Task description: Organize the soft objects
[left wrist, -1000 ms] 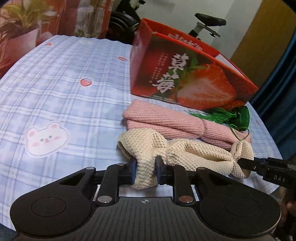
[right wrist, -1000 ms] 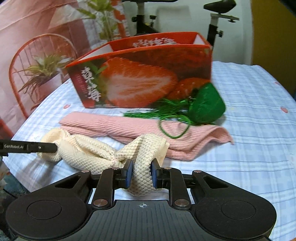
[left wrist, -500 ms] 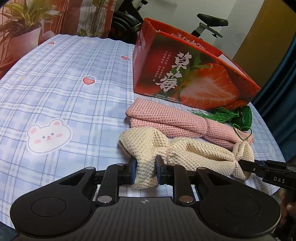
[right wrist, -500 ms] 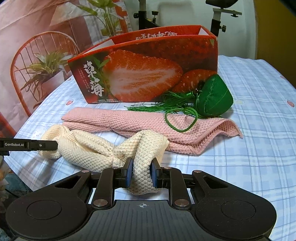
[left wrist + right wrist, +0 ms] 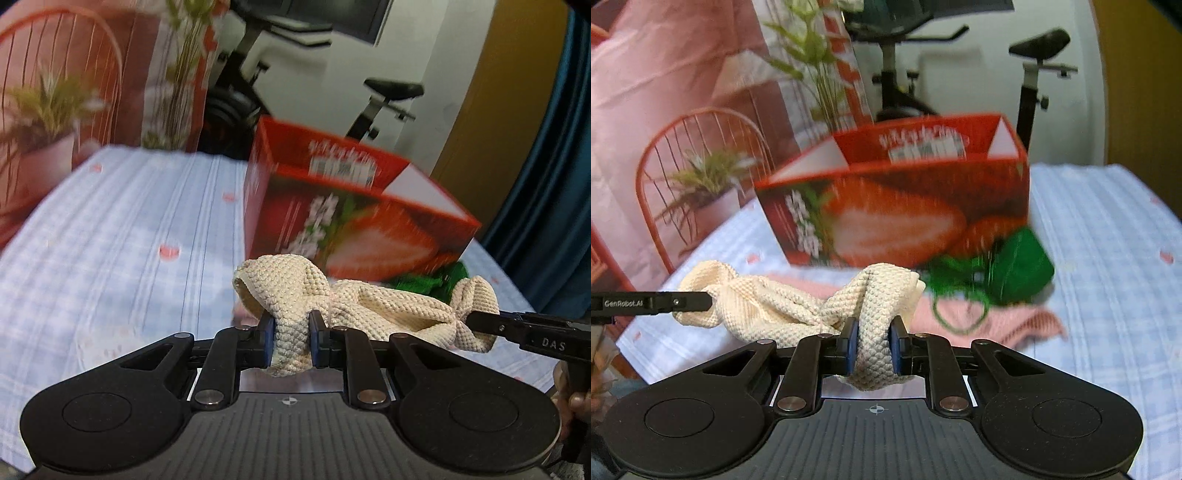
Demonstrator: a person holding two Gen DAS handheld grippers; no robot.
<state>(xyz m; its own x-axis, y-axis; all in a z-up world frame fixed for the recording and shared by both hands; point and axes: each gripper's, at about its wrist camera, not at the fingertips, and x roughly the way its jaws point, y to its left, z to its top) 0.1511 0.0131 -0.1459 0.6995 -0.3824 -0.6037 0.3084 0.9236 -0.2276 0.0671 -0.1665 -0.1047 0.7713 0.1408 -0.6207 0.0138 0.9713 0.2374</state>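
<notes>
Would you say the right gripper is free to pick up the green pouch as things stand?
Probably not: the right gripper is shut on the cream cloth, which the left gripper also grips. The green pouch lies uncovered beyond it.

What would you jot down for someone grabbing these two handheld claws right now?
Left gripper: shut on one end of the cream waffle towel.
Right gripper: shut on the other end; towel bunched between them, apparently lifted.
Pink towel lies on the checked tablecloth, green tasselled pouch resting on it, before the open strawberry box.
Done: towel gripped.
Left: nothing visibly boxed yet; probably stow all three.
</notes>
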